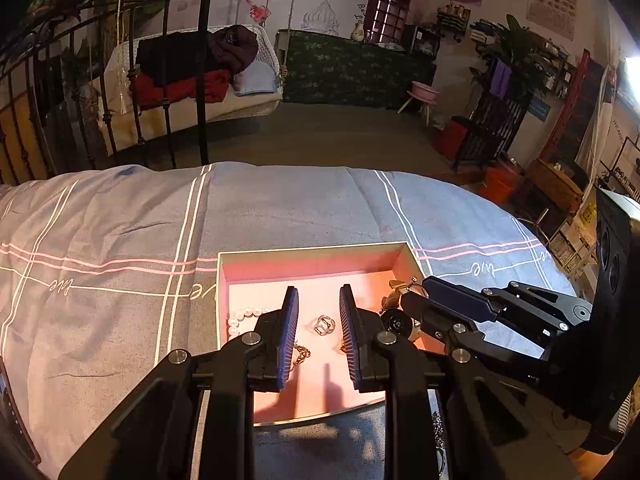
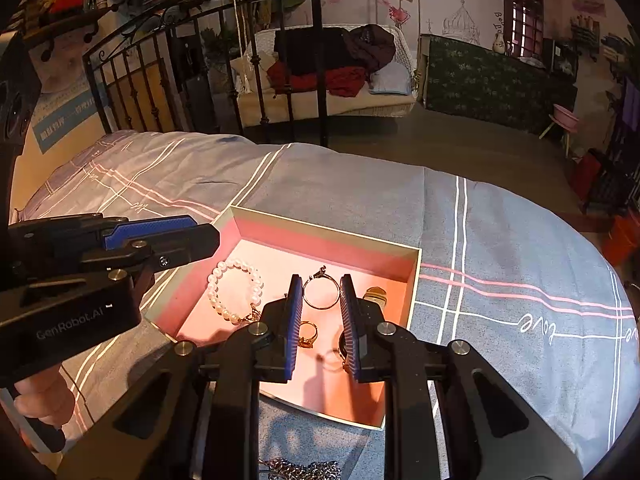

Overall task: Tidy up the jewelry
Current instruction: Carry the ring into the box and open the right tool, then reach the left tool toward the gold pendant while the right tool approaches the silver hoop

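left wrist view
left hand-held gripper [image 1: 319, 326]: jaws apart, empty, low over the box [image 1: 312, 249]
ring [image 1: 324, 325]: silver, on the box floor straight ahead between the two pads, touching neither
pearls [image 1: 240, 319]: left of the pads, partly hidden
chain [image 1: 302, 354]: gold, just behind the left pad
right hand-held gripper [image 1: 408, 300]: comes in from the right over the box's right side; open or closed cannot be told here
nearer arm: left, judged, for the silver ring
writing: "love" on the bed sheet [image 1: 120, 220]; "TELEPHONE" on the red booth [image 1: 390, 4]

right wrist view
right hand-held gripper [image 2: 319, 326]: jaws apart, empty
hoop [image 2: 321, 293]: gold, flat, ahead between the tips
gold ring [image 2: 308, 334]: between the pads, nearer the left one
necklace [image 2: 300, 470]: silver, on the bed outside the box, near edge
writing: "GenRobot.AI" on the left unit
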A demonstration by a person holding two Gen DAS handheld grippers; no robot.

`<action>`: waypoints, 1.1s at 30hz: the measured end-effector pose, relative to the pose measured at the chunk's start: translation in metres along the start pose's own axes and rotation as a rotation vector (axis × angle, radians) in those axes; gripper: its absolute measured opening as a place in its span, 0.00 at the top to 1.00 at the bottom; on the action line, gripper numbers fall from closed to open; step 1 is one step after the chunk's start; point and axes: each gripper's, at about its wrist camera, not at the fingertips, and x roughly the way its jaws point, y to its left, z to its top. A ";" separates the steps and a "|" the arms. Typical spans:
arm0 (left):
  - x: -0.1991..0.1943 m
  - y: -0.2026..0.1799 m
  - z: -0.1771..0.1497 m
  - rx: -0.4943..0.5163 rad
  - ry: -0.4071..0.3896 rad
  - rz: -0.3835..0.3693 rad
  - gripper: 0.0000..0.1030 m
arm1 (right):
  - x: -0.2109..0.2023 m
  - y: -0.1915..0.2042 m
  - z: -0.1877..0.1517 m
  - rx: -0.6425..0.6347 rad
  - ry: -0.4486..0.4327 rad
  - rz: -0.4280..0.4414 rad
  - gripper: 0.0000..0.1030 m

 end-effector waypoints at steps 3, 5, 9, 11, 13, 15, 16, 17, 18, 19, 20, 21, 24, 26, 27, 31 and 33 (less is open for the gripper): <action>-0.002 0.005 -0.005 -0.016 -0.005 0.006 0.49 | 0.007 -0.002 -0.006 0.005 0.054 -0.003 0.65; -0.014 0.009 -0.012 -0.034 -0.042 0.001 0.27 | 0.000 -0.002 -0.016 0.006 0.040 -0.016 0.47; -0.037 0.012 -0.044 -0.012 -0.034 -0.024 0.27 | -0.024 -0.004 -0.048 0.021 0.029 -0.002 0.43; -0.043 0.011 -0.068 0.008 0.000 -0.019 0.27 | -0.036 -0.003 -0.069 0.041 0.038 0.014 0.40; -0.047 0.011 -0.094 0.023 0.044 -0.008 0.27 | -0.046 0.000 -0.092 0.056 0.056 0.022 0.38; -0.047 0.009 -0.118 0.035 0.096 0.004 0.28 | -0.052 0.006 -0.114 0.072 0.086 0.048 0.38; -0.045 0.009 -0.131 0.041 0.121 0.009 0.28 | -0.054 0.009 -0.128 0.082 0.107 0.068 0.38; -0.044 0.008 -0.141 0.046 0.143 0.014 0.28 | -0.054 0.014 -0.139 0.087 0.128 0.079 0.38; -0.043 0.007 -0.150 0.047 0.163 0.014 0.32 | -0.055 0.019 -0.150 0.088 0.146 0.076 0.38; -0.041 0.006 -0.156 0.046 0.182 0.011 0.33 | -0.056 0.023 -0.158 0.090 0.161 0.070 0.38; -0.040 0.005 -0.160 0.041 0.198 0.008 0.35 | -0.057 0.027 -0.165 0.093 0.172 0.066 0.38; -0.038 0.005 -0.163 0.033 0.207 0.003 0.35 | -0.058 0.030 -0.171 0.099 0.181 0.063 0.38; -0.034 -0.001 -0.164 0.044 0.215 0.014 0.40 | -0.060 0.035 -0.176 0.089 0.179 0.034 0.38; -0.033 -0.005 -0.162 0.033 0.228 0.020 0.54 | -0.060 0.035 -0.175 0.095 0.181 0.025 0.38; -0.032 -0.006 -0.162 0.020 0.239 0.010 0.62 | -0.060 0.034 -0.174 0.100 0.180 0.025 0.38; -0.032 -0.015 -0.165 0.038 0.249 -0.029 0.68 | -0.061 0.034 -0.175 0.101 0.182 0.023 0.37; -0.030 -0.018 -0.166 0.032 0.249 -0.032 0.68 | -0.061 0.033 -0.175 0.098 0.181 0.022 0.37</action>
